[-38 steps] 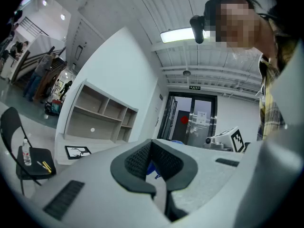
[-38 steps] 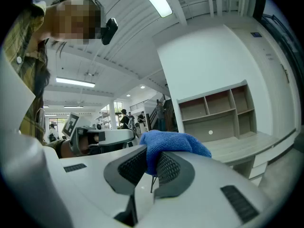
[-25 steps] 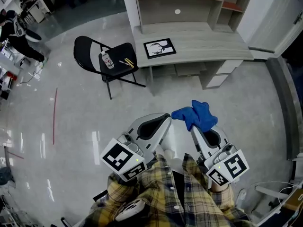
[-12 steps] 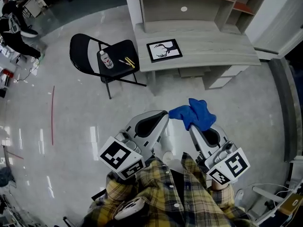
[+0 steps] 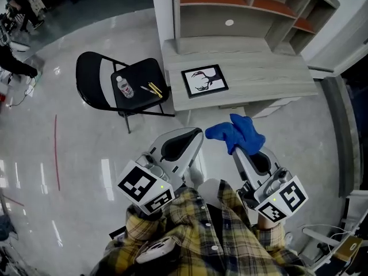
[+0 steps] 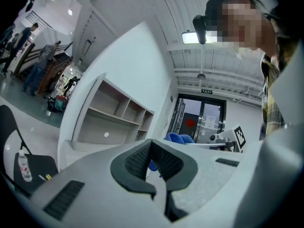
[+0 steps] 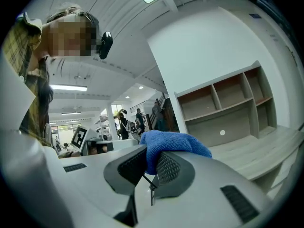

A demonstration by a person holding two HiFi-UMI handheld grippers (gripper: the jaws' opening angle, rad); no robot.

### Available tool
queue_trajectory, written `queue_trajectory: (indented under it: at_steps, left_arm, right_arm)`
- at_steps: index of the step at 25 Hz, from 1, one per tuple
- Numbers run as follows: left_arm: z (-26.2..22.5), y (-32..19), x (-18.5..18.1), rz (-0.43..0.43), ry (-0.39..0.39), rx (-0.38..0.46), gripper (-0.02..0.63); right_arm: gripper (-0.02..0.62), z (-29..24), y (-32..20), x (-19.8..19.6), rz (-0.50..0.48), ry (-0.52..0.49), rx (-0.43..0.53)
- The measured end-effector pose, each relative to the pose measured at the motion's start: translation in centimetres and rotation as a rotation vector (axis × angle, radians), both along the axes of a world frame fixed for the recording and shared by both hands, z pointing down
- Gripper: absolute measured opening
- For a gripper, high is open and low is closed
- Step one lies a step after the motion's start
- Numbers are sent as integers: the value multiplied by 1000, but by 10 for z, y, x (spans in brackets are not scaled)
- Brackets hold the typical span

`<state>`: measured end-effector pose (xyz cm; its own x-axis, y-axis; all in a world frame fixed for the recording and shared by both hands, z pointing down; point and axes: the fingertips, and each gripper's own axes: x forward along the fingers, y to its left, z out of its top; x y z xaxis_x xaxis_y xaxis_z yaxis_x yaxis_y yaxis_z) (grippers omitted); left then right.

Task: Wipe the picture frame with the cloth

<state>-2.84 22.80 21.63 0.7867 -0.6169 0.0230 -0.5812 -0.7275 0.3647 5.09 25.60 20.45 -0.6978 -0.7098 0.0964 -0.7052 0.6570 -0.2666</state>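
Note:
A black picture frame (image 5: 204, 80) with a white antler print lies flat on the grey wooden desk (image 5: 259, 79). A bunched blue cloth (image 5: 237, 132) (image 7: 171, 144) is pinched in my right gripper (image 5: 234, 148) (image 7: 151, 166), which is shut on it. Beside it, my left gripper (image 5: 198, 138) (image 6: 151, 161) is shut with nothing between its pads. Both grippers hover over the floor in front of the desk, short of the frame. The cloth also shows behind the left gripper's jaws as a blue cloth (image 6: 179, 137).
A black folding chair (image 5: 118, 85) stands left of the desk, with a small bottle (image 5: 122, 85) and yellow pens (image 5: 154, 89) on its seat. Open shelves (image 5: 241, 10) rise behind the desk. A person (image 5: 17, 68) stands at the far left.
The desk, frame and chair have drawn closer in the head view as both grippers travelled toward the desk. The cloth stays clamped in the right gripper.

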Motion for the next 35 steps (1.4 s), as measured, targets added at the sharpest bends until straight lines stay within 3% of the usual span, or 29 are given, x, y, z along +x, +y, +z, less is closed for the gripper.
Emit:
queue_trajectory:
  at_steps: [8, 13, 26, 35]
  left_arm:
    - [39, -82, -6, 2, -18, -99, 6]
    - [35, -89, -17, -33, -3, -79, 6]
    - [26, -251, 19, -211, -25, -54, 6]
    - [39, -318, 25, -355, -72, -105, 6]
  right_arm:
    - [41, 38, -84, 11, 56, -11, -105]
    - [41, 37, -94, 12, 61, 4, -102]
    - [41, 29, -269, 67, -75, -10, -72]
    - [41, 49, -346, 98, -191, 31, -122]
